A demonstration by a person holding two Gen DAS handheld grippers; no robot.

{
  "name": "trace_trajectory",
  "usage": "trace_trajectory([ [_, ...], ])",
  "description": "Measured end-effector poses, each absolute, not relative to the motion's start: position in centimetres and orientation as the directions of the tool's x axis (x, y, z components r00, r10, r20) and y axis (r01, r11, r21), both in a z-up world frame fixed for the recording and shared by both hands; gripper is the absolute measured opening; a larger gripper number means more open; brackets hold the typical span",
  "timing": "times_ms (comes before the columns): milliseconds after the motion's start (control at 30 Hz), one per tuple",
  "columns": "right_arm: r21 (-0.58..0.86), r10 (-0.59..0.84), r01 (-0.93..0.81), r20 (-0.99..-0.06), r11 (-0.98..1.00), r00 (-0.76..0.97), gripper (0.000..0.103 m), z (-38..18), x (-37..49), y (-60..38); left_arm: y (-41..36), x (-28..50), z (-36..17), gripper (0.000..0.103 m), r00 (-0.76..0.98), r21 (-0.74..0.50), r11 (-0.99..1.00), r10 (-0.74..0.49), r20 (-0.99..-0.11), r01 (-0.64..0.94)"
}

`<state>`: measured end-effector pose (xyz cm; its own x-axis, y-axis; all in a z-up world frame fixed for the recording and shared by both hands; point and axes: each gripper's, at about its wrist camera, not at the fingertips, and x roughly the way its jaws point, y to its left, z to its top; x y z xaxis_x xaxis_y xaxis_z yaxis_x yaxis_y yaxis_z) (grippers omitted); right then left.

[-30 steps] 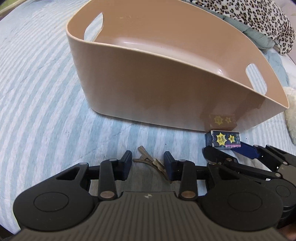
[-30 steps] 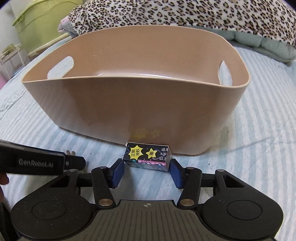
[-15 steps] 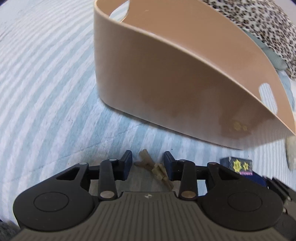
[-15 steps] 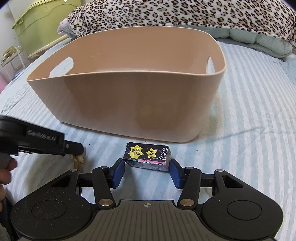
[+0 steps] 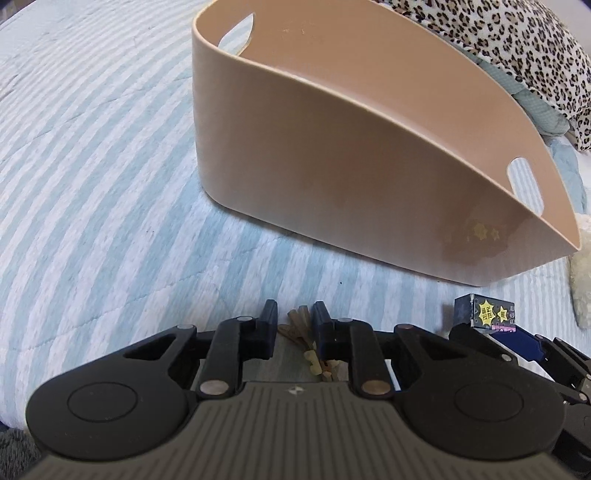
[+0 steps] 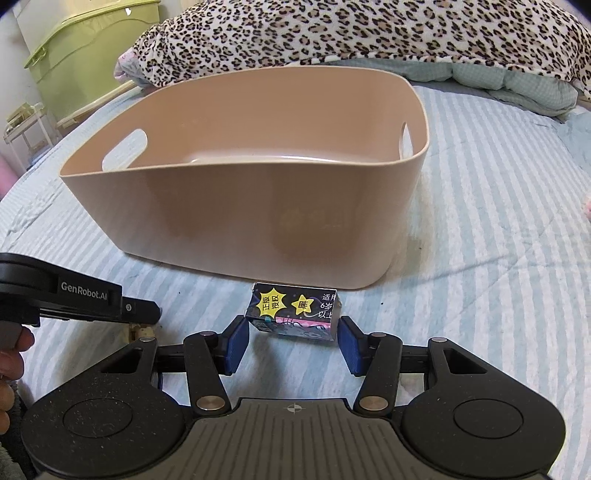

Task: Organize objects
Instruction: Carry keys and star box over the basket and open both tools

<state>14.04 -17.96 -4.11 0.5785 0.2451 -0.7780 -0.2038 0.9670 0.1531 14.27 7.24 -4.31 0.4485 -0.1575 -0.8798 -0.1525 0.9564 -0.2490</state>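
A large beige basket (image 5: 351, 158) with cut-out handles stands on the striped bedspread; it also shows in the right wrist view (image 6: 258, 206). My left gripper (image 5: 295, 321) is shut on a brown hair clip (image 5: 304, 332) that lies between its fingers on the bed. My right gripper (image 6: 291, 338) is open, its blue pads on either side of a small dark box (image 6: 295, 310) with yellow star stickers, which lies in front of the basket. The box also shows at the right of the left wrist view (image 5: 485, 314).
A leopard-print blanket (image 6: 332, 33) and a pale teal quilt (image 6: 509, 81) lie behind the basket. A green storage bin (image 6: 85, 62) stands at the far left. A fluffy cream item (image 5: 581, 291) lies at the right edge.
My left gripper's fingers have closed inward onto the hair clip. My right gripper has stayed open around the small box, and its view has shifted slightly.
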Motion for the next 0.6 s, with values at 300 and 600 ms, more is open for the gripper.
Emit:
trace_trajectory([
  [300,0.178,0.279,-0.22,-0.729,0.959,0.625,0.049,-1.0,13.0,-19.1,6.4,13.1,-0.3,0.021,0.516,-0.252,0.964,-0.174,-0.839,-0.084],
  [600,0.213,0.313,-0.23,-0.634,0.95,0.707,0.049,3.8,12.5,-20.3,4.5,14.4,5.6,0.022,0.649,-0.268,0.963,-0.187,-0.737,-0.026],
])
